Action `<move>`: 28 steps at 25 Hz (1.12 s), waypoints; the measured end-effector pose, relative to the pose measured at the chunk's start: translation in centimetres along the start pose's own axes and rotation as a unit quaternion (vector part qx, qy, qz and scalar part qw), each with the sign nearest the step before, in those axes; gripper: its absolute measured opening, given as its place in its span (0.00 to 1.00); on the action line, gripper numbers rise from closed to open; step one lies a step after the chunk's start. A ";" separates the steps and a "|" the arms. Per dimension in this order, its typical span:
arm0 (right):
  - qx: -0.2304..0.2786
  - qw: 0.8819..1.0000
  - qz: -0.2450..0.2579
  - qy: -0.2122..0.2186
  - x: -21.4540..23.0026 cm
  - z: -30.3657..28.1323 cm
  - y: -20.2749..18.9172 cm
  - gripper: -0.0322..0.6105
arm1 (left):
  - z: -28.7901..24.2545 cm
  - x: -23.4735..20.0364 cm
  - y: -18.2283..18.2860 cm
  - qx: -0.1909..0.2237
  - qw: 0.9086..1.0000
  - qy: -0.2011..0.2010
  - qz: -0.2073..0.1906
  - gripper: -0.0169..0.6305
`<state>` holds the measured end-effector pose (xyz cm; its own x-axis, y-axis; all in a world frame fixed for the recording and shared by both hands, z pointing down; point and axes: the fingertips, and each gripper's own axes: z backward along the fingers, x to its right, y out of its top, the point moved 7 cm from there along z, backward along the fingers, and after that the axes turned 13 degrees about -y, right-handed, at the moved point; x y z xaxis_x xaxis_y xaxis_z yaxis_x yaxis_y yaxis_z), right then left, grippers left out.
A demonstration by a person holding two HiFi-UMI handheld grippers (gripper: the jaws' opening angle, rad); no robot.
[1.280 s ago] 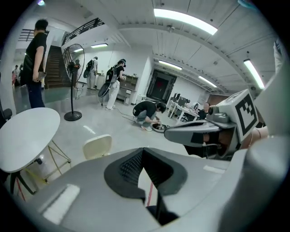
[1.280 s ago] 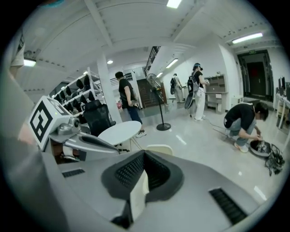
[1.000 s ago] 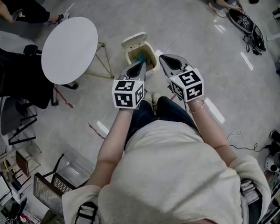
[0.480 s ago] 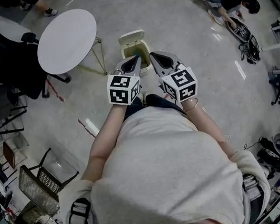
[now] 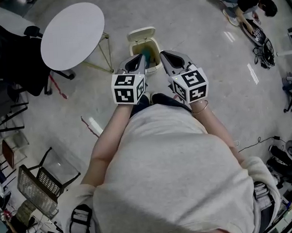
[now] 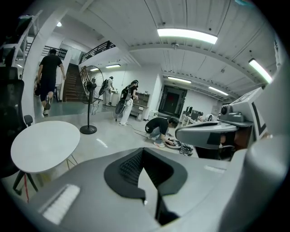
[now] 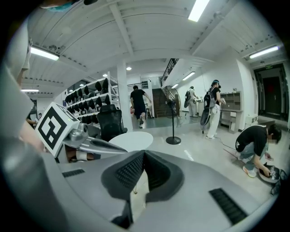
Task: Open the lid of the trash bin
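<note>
Trash bin (image 5: 151, 49) is noted on the floor just ahead of the feet. Its lid (image 5: 141, 35) is tipped back and the inside is exposed, so opening is judged done, with nothing left but withdrawal. Left gripper (image 5: 140, 57) and right gripper (image 5: 163, 54) are held over the bin's near rim, each pressed together on nothing. Contact cannot be judged. A round table (image 5: 71, 29) is seen nearby.

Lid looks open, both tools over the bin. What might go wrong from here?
1. The cream flip lid stands raised behind the small cream trash bin; a nudge from the shut left tool or right tool held over it may drop it shut.
2. The bin stands free on the floor close to the person and may tip.
</note>
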<state>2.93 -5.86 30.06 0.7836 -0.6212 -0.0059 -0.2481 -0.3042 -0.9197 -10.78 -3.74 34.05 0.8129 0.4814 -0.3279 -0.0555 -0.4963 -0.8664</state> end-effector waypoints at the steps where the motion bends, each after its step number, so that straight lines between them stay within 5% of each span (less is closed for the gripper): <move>1: -0.002 1.000 0.001 -0.001 0.0 -0.3 -0.1 0.06 | -0.1 -0.3 0.0 -0.001 1.000 -0.001 0.000 0.04; 28: -0.028 0.999 -0.031 -0.009 0.1 -3.0 -0.9 0.06 | -1.0 -2.6 -0.2 -0.023 1.000 -0.011 0.004 0.04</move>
<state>1.53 -7.84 32.03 0.8082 -0.5872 0.0433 -0.2299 -0.3824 -0.8949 -12.26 -5.64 35.43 0.7993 0.4935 -0.3429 -0.0347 -0.5317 -0.8462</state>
